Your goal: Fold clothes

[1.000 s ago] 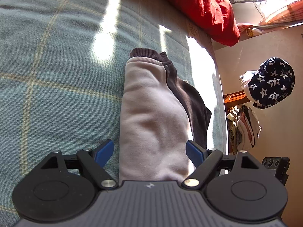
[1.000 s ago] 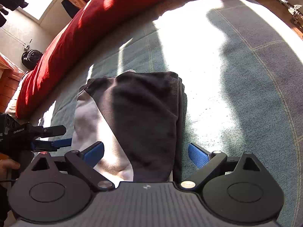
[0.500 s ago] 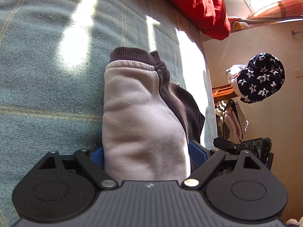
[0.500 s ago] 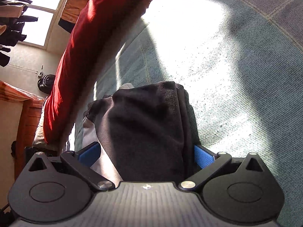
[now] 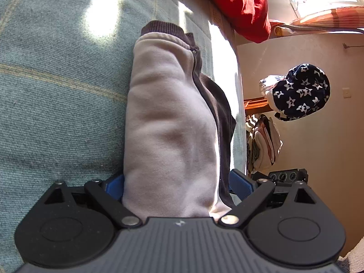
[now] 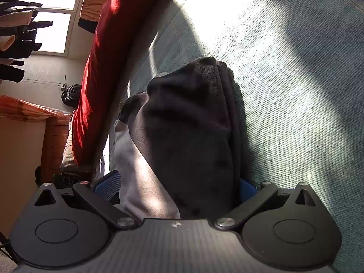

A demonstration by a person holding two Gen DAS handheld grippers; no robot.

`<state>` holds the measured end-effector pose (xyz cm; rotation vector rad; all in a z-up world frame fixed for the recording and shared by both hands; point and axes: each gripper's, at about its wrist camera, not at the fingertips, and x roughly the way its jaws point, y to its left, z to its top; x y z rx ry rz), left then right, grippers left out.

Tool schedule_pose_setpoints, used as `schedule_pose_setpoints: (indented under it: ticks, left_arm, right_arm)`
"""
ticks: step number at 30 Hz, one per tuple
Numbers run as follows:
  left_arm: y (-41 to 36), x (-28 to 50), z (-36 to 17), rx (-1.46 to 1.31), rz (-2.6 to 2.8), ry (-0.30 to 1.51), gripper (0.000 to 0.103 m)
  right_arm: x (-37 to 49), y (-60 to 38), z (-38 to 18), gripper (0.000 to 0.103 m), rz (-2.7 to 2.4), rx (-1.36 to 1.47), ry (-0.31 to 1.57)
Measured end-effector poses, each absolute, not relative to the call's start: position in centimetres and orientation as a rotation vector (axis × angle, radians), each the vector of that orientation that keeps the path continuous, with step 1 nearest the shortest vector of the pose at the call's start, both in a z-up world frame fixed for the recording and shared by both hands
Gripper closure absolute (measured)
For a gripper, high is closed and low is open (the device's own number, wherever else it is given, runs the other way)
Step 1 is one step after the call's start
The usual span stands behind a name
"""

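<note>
A folded garment (image 5: 168,125), pale lilac on one side and dark brown on the other with a ribbed brown hem, lies on the teal checked bedcover (image 5: 56,91). My left gripper (image 5: 178,182) straddles its near end. Its jaws are opening, with the fabric filling the gap between the blue pads (image 5: 115,185) and not squeezed. From the opposite end, my right gripper (image 6: 176,185) straddles the garment's (image 6: 188,125) dark side. It stands wide, with a small gap at its left pad (image 6: 107,186). The garment's ends under both grippers are hidden.
A red pillow (image 5: 245,2) lies along the bed's far edge, and it also shows in the right wrist view (image 6: 109,45). Beyond the bed edge are a star-patterned navy cloth (image 5: 300,91), a pile of clothes (image 5: 264,141) and a wooden dresser (image 6: 54,145). Sunlit bedcover (image 6: 295,91) spreads beside the garment.
Both grippers have sunk and pushed forward over the garment, which now fills the space between their jaws. The right wrist view has rolled, and the left jaws have spread a little.
</note>
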<state>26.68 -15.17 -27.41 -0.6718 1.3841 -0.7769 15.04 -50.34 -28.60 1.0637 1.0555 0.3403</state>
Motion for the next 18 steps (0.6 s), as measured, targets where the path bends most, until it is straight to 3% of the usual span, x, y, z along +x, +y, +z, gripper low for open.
schedule_pose_setpoints:
  ticks: [4,6,13,18]
  left_arm:
    - [-17.4,29.1,-27.0,-0.609,-0.794,1.342,0.010]
    - [-17.8,29.2,-26.9,-0.598,-0.810,1.345,0.002]
    - [-15.7,25.7,-27.5,-0.684,-0.815,1.355,0.002]
    - [-16.8,27.2,-27.9,-0.680,-0.820,1.355,0.002]
  right_arm:
    - [18.0,-49.8,-28.5,0.000,0.368,1.026,1.050]
    - [19.6,-49.4,-28.6,0.000,0.385,1.006,1.060]
    - [17.1,-49.9,-28.9,0.000,0.406,1.096,1.085]
    - [16.3,-49.9,-29.5,0.000,0.402,1.112,1.050]
